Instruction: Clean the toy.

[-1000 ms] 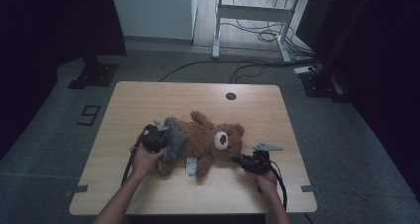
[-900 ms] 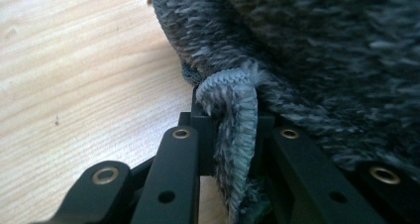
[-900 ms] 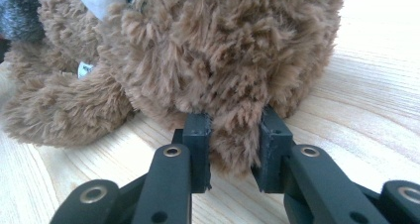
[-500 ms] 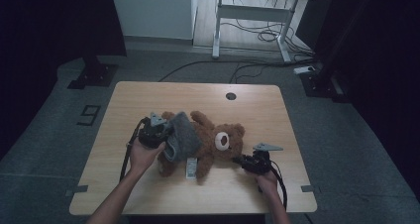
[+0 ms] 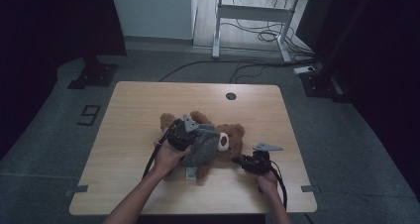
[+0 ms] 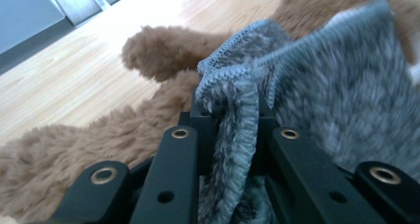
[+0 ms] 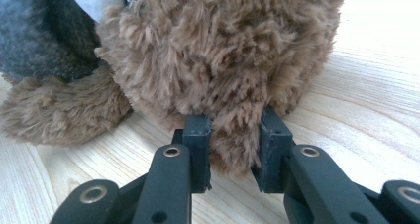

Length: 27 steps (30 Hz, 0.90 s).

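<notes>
A: What lies around the brown plush teddy bear (image 5: 208, 144)?

B: Little. A round dark cable hole (image 5: 230, 96) sits in the light wooden surface (image 5: 129, 115) beyond the bear, well apart from it. A small white tag (image 5: 190, 173) lies just beside the bear, on the person's side.

A: Room to move?

B: Bare wood on every side of the bear; the near edge is closest, the far corners open.

A: And the bear itself?

B: It lies flat near the middle, its head toward the right gripper (image 5: 246, 162). A grey knitted fleece garment (image 6: 341, 80) covers its body.

A: The fingers?

B: The left gripper (image 6: 232, 122) pinches the garment's stitched hem. The right gripper's fingers (image 7: 198, 135) squeeze a tuft of the bear's brown fur.
</notes>
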Each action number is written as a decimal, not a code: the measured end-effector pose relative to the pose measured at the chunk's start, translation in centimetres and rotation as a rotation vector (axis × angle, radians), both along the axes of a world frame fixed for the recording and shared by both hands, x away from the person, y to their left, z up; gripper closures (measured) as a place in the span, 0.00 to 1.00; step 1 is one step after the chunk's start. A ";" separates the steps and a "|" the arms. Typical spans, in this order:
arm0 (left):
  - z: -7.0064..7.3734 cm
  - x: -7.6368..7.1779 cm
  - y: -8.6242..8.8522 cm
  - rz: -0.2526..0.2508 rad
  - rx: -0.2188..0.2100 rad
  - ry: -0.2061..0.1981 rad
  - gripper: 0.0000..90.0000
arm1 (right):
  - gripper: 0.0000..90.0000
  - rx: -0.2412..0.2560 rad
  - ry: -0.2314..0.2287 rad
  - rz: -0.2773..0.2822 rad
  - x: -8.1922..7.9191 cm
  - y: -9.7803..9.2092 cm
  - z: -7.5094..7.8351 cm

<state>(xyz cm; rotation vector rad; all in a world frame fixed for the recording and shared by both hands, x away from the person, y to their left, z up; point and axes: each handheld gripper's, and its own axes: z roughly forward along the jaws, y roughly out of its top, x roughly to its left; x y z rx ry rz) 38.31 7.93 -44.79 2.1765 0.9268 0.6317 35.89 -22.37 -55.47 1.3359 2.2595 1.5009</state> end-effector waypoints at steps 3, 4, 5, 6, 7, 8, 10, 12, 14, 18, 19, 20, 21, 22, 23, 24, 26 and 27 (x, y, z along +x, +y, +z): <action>0.0 0.3 1.5 0.022 -0.021 0.016 0.88 | 0.80 0.002 0.000 0.001 0.0 0.0 0.0; 0.0 0.3 2.0 0.030 -0.015 0.013 0.88 | 0.80 0.001 -0.002 0.001 0.0 0.0 0.0; 0.0 0.2 2.4 0.041 -0.002 0.006 0.88 | 0.80 -0.001 -0.003 0.002 0.0 0.0 0.0; -0.1 0.2 2.7 0.053 0.008 -0.007 0.88 | 0.80 0.000 -0.003 0.002 0.0 0.0 0.0; -0.1 0.1 3.2 0.066 0.030 -0.015 0.88 | 0.80 -0.001 -0.003 0.002 0.0 0.0 0.0; -0.3 0.1 3.8 0.078 0.050 -0.014 0.88 | 0.80 -0.001 -0.003 0.002 0.0 0.0 0.0; -0.9 0.5 5.3 0.110 0.075 0.009 0.88 | 0.80 0.000 -0.001 0.002 0.0 0.0 0.0; -1.8 0.8 6.4 0.130 0.062 0.051 0.88 | 0.80 0.003 0.000 0.001 0.0 0.0 0.0; -3.2 1.1 7.4 0.139 0.030 0.100 0.88 | 0.80 0.006 0.000 0.000 0.0 0.0 0.0; -5.1 1.6 8.3 0.140 0.042 0.162 0.88 | 0.80 0.005 -0.002 0.000 0.0 0.1 0.0; -5.6 1.7 8.4 0.137 0.025 0.181 0.88 | 0.80 0.004 -0.002 0.000 0.0 0.1 0.0; -5.8 1.9 8.6 0.136 0.014 0.192 0.88 | 0.80 0.003 -0.001 0.000 0.0 0.1 0.0; -6.0 2.0 8.7 0.136 0.008 0.202 0.88 | 0.80 0.003 -0.001 0.000 0.0 0.1 0.0; -6.0 2.3 8.7 0.140 0.022 0.205 0.88 | 0.80 0.001 -0.001 0.001 0.0 0.1 0.0; -6.0 2.5 8.8 0.144 0.044 0.205 0.88 | 0.80 0.001 -0.001 0.001 0.0 0.1 0.0; -5.9 2.7 8.9 0.148 0.059 0.209 0.88 | 0.80 0.001 -0.002 0.000 0.0 0.1 0.0; -5.8 3.2 9.1 0.164 0.085 0.222 0.88 | 0.80 0.000 -0.001 -0.001 0.0 0.2 0.0; -5.5 3.3 9.3 0.172 0.086 0.220 0.88 | 0.80 -0.001 -0.002 -0.002 0.0 0.2 0.0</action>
